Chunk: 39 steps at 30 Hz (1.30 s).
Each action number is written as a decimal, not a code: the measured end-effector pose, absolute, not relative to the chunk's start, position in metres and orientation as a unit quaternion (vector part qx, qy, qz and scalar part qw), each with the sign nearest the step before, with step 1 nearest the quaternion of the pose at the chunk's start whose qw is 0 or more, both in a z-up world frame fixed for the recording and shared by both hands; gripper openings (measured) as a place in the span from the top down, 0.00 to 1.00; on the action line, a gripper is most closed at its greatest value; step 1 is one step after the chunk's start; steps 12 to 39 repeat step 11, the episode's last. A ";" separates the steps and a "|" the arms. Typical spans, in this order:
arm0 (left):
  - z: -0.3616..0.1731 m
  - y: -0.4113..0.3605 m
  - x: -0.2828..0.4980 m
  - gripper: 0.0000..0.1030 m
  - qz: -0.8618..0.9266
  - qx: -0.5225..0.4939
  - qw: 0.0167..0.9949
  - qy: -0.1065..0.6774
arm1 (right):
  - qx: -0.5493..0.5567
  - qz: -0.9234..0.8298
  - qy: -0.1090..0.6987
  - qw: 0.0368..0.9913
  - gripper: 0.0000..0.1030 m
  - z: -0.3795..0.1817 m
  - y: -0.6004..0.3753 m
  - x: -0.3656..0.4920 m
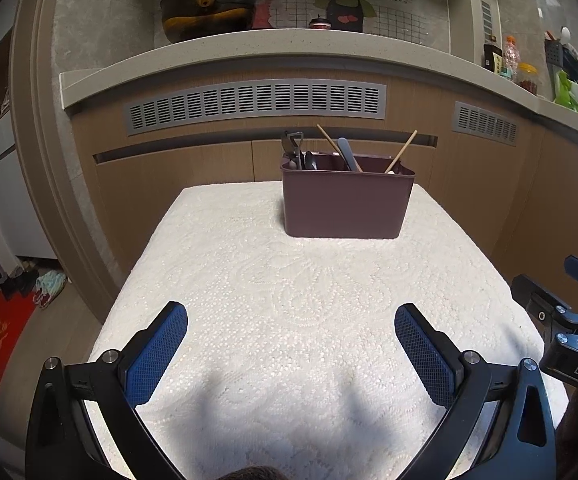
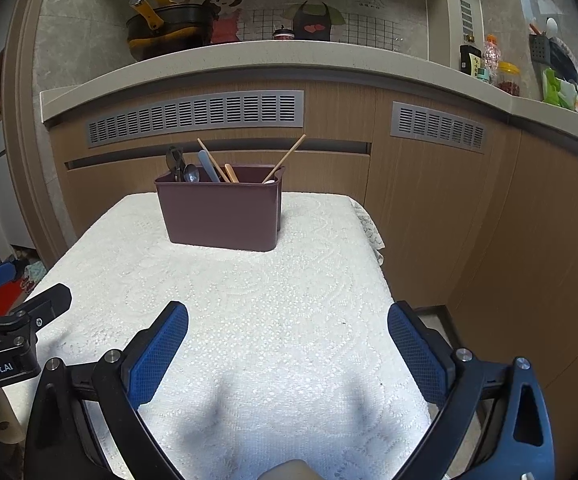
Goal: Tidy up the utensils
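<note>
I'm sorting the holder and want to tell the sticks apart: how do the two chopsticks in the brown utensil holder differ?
The left chopstick leans up toward the left, while the right chopstick leans up toward the right. The left one sits in the middle of the utensil holder, beside a pale blue handle; the right one stands alone at the holder's right end. Both are thin, light wooden sticks poking above the rim.

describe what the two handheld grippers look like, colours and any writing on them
Both the left gripper and right gripper have black curved frames, silver bolts and blue mesh-textured finger pads. White lettering shows on their bodies: GenRobot.AI on the left, DAS on the right. No cables or sleeves are visible.
</note>
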<state>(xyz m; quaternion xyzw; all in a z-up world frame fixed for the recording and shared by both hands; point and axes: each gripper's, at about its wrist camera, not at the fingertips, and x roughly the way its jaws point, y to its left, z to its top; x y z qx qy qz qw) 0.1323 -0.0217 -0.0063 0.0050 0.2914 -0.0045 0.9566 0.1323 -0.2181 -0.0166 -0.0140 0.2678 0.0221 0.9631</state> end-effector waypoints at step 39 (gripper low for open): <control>-0.008 -0.023 0.129 0.00 0.000 0.013 0.957 0.290 | -0.013 0.023 0.270 0.963 0.01 -0.018 -0.219 0.135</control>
